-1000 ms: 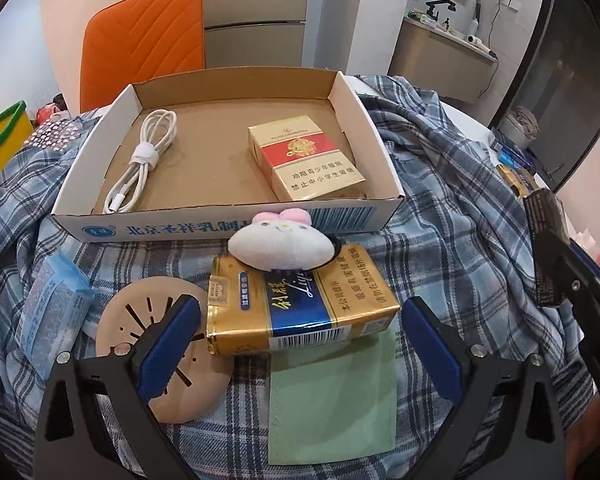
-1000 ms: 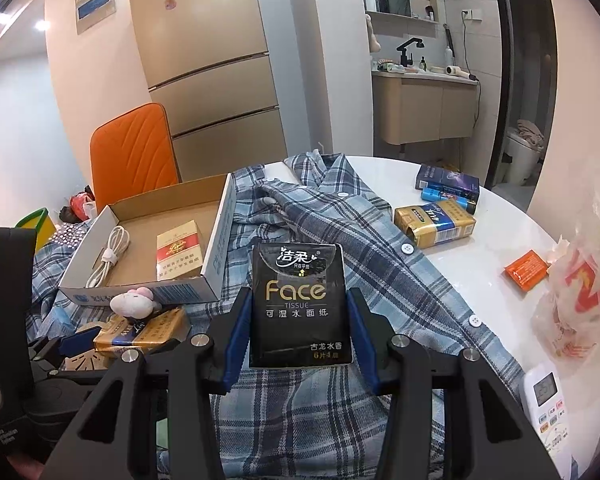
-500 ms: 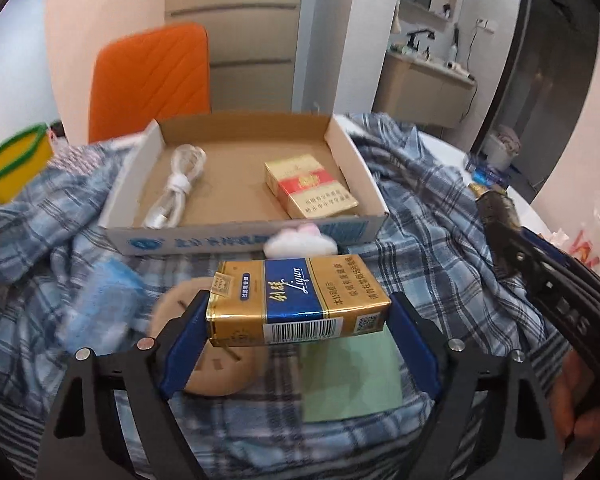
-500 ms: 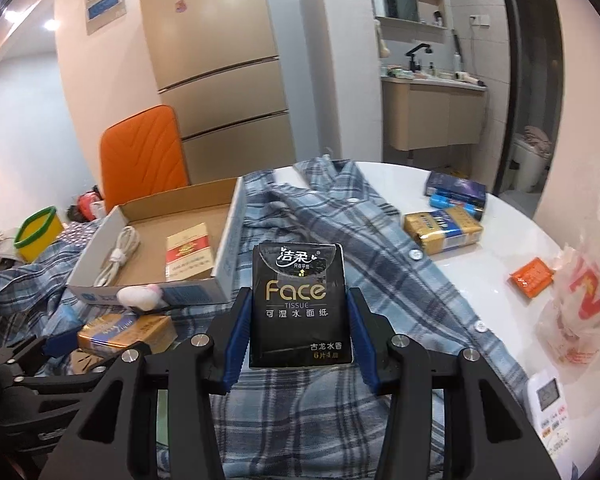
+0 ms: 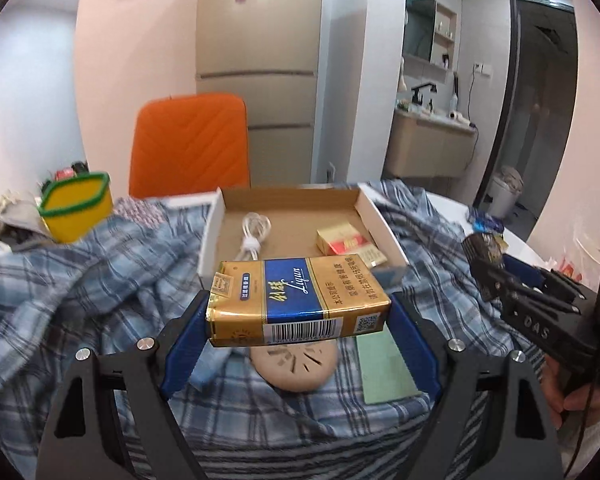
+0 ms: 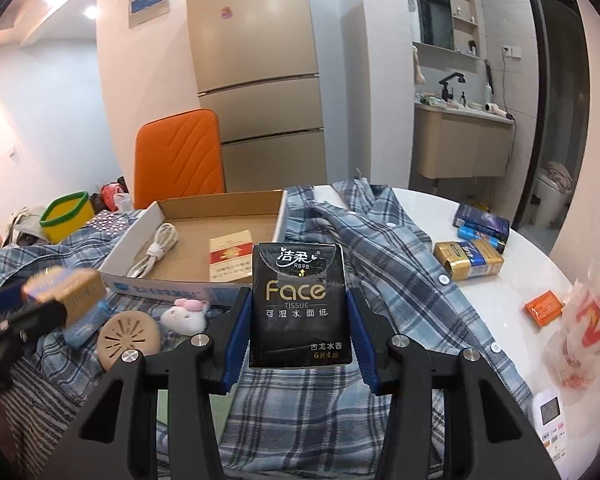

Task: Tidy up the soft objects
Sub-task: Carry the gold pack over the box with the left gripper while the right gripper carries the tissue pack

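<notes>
The left claw [image 5: 298, 312] is clamped end to end on a gold-and-blue soft cigarette pack [image 5: 298, 300], carried in the air with its barcode side facing the camera; the foil wrapper looks light, slightly crushable and slick, so a grip on the short ends, as now, seems safest. The right claw [image 6: 298, 322] is clamped on the sides of a black pocket tissue pack [image 6: 299, 304], upright, soft and very light, likely to dent under pressure. Ahead of both claws lies an open shallow cardboard box [image 5: 366, 210] on the blue plaid shirt [image 6: 380, 248]. It holds a coiled white cable [image 5: 254, 236] and a red-and-gold cigarette pack [image 5: 344, 242].
</notes>
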`<action>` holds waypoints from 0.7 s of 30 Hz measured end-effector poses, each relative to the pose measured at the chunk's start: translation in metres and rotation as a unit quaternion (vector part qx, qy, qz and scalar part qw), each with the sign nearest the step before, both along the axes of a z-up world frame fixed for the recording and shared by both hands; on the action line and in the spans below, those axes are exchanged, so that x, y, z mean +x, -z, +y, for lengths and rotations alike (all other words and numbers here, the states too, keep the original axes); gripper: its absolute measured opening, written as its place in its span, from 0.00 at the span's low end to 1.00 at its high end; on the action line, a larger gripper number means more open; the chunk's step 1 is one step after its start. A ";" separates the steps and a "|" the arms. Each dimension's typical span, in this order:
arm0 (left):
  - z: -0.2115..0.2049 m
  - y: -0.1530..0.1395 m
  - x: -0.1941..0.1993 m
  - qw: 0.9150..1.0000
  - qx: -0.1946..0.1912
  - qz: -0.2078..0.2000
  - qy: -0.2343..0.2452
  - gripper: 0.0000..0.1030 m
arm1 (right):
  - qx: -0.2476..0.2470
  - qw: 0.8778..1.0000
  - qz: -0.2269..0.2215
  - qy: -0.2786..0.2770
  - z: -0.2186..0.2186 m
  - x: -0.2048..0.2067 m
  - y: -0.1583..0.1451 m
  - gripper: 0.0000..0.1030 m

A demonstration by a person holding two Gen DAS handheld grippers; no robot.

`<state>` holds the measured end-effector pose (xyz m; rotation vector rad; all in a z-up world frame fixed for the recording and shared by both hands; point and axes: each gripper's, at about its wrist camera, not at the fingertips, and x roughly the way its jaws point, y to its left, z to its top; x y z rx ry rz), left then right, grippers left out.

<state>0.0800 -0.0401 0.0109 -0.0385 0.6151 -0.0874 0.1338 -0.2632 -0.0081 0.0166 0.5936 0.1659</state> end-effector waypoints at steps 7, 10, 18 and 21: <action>0.009 -0.013 0.004 0.999 -0.001 -0.039 -0.006 0.82 | -0.026 0.999 -0.037 -0.017 0.020 -0.009 -0.023 0.47; 0.011 -0.023 0.008 0.998 0.000 -0.066 -0.007 0.82 | -0.029 0.998 -0.054 -0.031 0.029 -0.009 -0.036 0.47; 0.020 -0.065 0.021 0.992 0.002 -0.126 -0.015 0.82 | -0.022 0.995 -0.091 -0.045 0.049 0.004 -0.082 0.47; 0.019 -0.078 0.027 0.991 -0.003 -0.135 -0.018 0.82 | -0.019 0.993 -0.113 -0.038 0.053 0.010 -0.101 0.47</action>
